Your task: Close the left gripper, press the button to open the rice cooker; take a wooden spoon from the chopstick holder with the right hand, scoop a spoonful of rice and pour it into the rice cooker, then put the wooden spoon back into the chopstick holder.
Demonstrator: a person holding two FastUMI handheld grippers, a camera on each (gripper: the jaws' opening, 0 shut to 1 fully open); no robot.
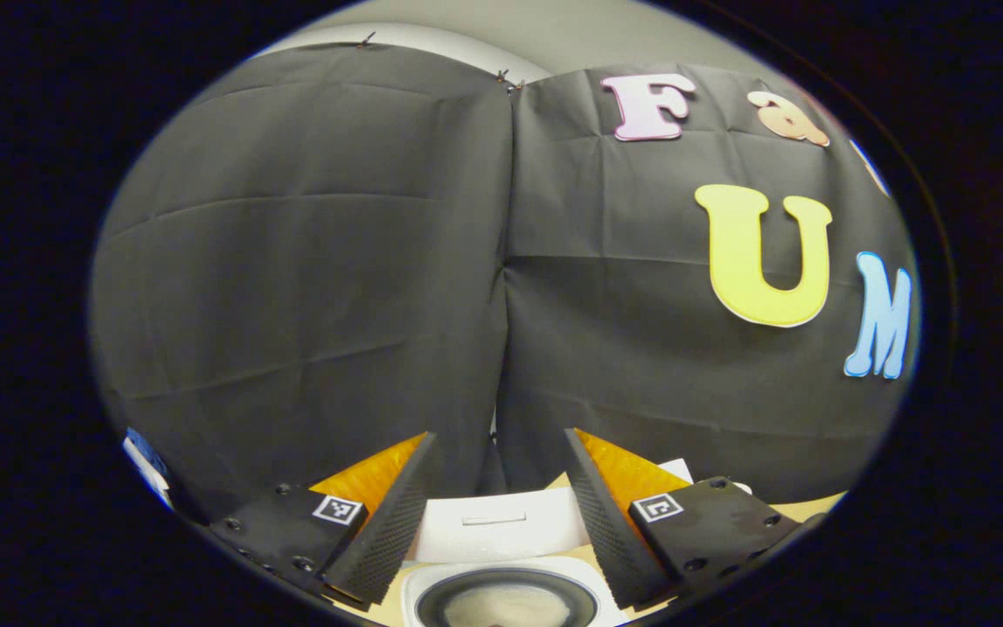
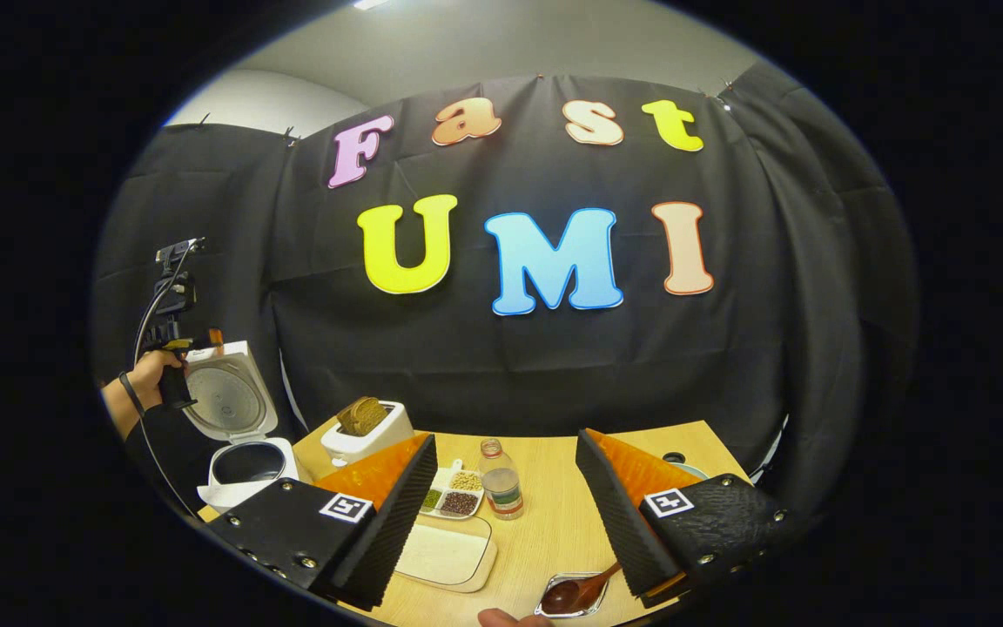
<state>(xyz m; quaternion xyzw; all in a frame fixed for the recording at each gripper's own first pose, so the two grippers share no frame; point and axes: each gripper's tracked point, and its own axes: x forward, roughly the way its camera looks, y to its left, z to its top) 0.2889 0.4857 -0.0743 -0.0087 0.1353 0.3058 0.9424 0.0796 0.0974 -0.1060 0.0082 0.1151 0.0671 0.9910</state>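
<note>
Rice cooker (image 1: pixel 501 575) sat lid-up below left gripper (image 1: pixel 499 514), jaws wide, empty; right gripper (image 2: pixel 506 522) jaws wide, empty above counter (image 2: pixel 554 522); wooden spoon (image 2: pixel 584 590) near right jaw; a hurried grab risked tipping it.

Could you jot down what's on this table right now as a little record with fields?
cooker: lid up, pot visible
left gripper: open, above the cooker
right gripper: open, holding nothing
spoon: lying in a small tray, near edge
rice tray: flat, in front of the bean dish
bottle: upright, mid-table
</note>
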